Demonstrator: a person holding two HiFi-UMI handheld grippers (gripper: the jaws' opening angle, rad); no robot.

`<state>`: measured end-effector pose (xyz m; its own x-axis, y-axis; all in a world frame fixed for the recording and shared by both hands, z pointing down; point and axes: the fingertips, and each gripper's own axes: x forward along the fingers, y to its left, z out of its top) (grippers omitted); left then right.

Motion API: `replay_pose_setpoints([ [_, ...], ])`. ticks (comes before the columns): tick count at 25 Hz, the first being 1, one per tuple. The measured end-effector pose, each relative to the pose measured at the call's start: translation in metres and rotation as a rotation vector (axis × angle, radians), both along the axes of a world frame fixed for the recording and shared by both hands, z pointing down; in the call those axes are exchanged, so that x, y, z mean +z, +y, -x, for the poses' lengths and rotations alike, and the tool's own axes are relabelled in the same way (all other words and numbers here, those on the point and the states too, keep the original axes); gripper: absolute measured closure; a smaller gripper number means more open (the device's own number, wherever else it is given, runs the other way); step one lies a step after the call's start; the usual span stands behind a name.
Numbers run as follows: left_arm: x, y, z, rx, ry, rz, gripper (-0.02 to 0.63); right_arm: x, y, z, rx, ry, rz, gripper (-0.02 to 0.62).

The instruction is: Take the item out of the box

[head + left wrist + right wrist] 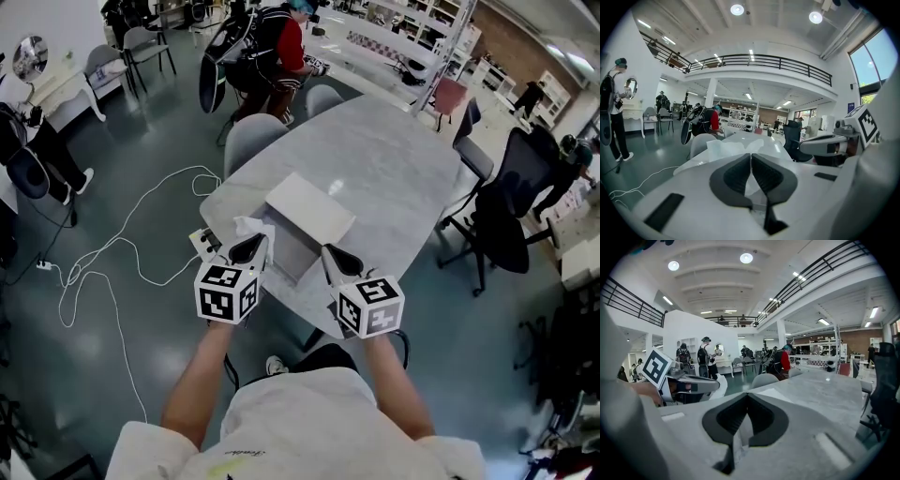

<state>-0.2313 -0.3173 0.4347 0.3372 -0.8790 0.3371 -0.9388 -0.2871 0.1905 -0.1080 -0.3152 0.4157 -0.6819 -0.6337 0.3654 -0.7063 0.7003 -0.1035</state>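
An open white box point(292, 259) stands on the near end of the marble table point(394, 159), and its flat lid point(309, 208) lies just beyond it. My left gripper point(253, 246) is at the box's left rim, shut on crumpled white paper point(251, 226) that sticks up past its tips. In the left gripper view the jaws point(751, 157) meet, with the paper point(726, 147) just beyond them. My right gripper point(331, 253) is at the box's right side. Its jaws point(746, 397) are shut with a thin pale wall of the box between them. The box's contents are hidden.
Grey chairs point(248, 141) stand at the table's left side and a black office chair point(511, 220) at its right. A white cable point(141, 244) loops over the floor on the left. A person point(277, 52) sits beyond the table's far end.
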Motion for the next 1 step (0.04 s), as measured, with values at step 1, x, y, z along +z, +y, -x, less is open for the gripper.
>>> replay_pose_setpoints([
  [1,-0.0003,0.0,0.0011,0.0,0.002,0.001,0.588,-0.0005,0.0005,0.0015,-0.002,0.001,0.001,0.591],
])
